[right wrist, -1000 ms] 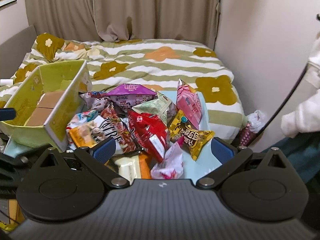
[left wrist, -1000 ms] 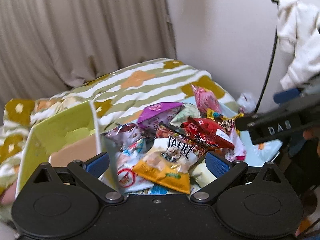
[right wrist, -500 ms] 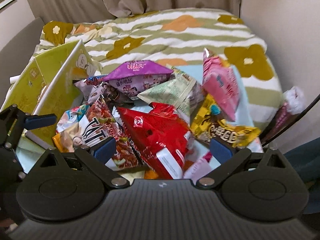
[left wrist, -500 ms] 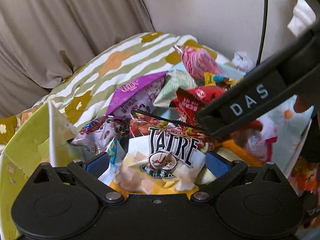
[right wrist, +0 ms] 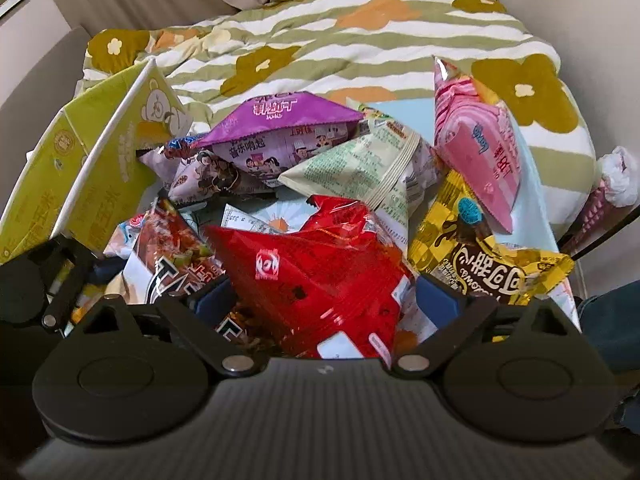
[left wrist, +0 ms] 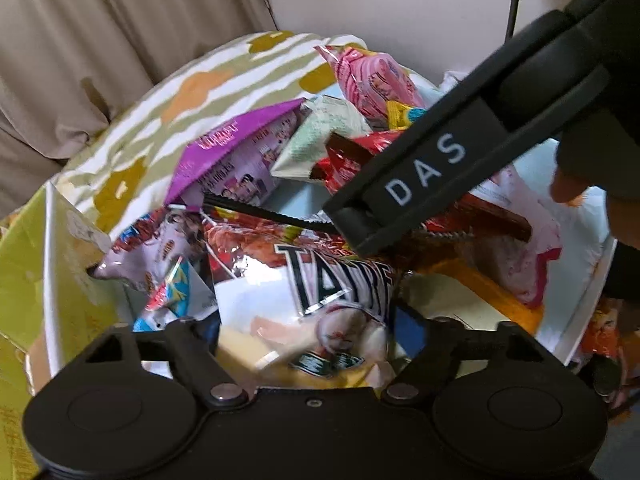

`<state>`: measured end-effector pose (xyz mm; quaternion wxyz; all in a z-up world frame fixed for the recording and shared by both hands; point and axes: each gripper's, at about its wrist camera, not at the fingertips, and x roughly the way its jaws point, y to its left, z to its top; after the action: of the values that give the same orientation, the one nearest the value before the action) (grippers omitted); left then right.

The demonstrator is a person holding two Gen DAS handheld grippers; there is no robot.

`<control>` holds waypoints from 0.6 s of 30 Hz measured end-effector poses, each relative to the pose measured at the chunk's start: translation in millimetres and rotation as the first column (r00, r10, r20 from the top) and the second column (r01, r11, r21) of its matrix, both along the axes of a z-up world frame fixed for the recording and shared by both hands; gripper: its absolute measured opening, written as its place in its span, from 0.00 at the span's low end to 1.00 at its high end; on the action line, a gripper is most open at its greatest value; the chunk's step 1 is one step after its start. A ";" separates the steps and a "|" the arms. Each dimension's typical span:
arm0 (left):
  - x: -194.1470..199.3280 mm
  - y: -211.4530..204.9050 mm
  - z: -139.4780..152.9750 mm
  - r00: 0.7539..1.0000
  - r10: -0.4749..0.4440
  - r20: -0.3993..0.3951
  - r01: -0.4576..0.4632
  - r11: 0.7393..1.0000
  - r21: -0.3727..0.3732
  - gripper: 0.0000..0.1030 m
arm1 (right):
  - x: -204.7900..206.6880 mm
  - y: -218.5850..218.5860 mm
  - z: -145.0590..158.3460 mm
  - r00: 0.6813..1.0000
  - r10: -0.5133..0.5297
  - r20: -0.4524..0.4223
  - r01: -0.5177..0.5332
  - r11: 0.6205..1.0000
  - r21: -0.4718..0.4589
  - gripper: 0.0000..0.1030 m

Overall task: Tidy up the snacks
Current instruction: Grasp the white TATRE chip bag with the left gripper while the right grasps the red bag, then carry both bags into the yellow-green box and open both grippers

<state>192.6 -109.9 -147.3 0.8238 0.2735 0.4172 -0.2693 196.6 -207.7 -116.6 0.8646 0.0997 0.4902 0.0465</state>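
Two grippers work the pile: left gripper [left wrist: 308, 332], jaws apart, straddles the TAIRE chip bag [left wrist: 320, 292]; green box [right wrist: 80, 168] waits at ten o'clock. Right gripper [right wrist: 324, 300], apart, brackets the red packet [right wrist: 316, 276]; pinch only one bag.

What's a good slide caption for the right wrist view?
Right hand-held gripper open around a red snack bag amid piled snacks beside a green box.

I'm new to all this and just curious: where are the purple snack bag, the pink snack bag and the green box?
purple snack bag [right wrist: 280, 120]: right wrist view, on its purple top panel.
pink snack bag [right wrist: 476, 136]: right wrist view, on its front face.
green box [right wrist: 104, 176]: right wrist view, on its outer side wall.
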 end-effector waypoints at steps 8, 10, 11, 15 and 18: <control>-1.2 6.9 -0.8 0.998 0.029 -0.046 -0.030 0.999 -0.023 0.62 | 8.6 -0.1 -4.5 1.000 0.009 -0.009 -0.009 1.000 -0.021 1.00; -1.3 7.8 0.8 0.998 0.043 -0.051 -0.045 0.998 -0.033 0.62 | 10.7 0.3 -5.9 1.000 0.012 -0.013 -0.013 1.000 -0.027 1.00; -1.0 8.1 1.4 0.997 0.051 -0.052 -0.053 0.998 -0.038 0.62 | 11.0 0.5 -6.2 1.000 0.015 -0.012 -0.016 0.999 -0.031 1.00; -3.0 9.9 5.6 0.996 0.077 -0.053 -0.080 0.995 -0.057 0.62 | 11.1 0.5 -3.5 1.000 0.030 -0.008 -0.031 0.999 -0.027 0.85; -6.0 13.2 9.7 0.995 0.089 -0.054 -0.093 0.993 -0.075 0.62 | 7.9 0.9 0.2 0.999 0.036 0.003 -0.036 0.999 -0.039 0.77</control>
<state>186.6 -96.7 -137.6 0.8344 0.2151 0.4393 -0.2541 204.6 -206.8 -116.4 0.8663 0.0739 0.4912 0.0526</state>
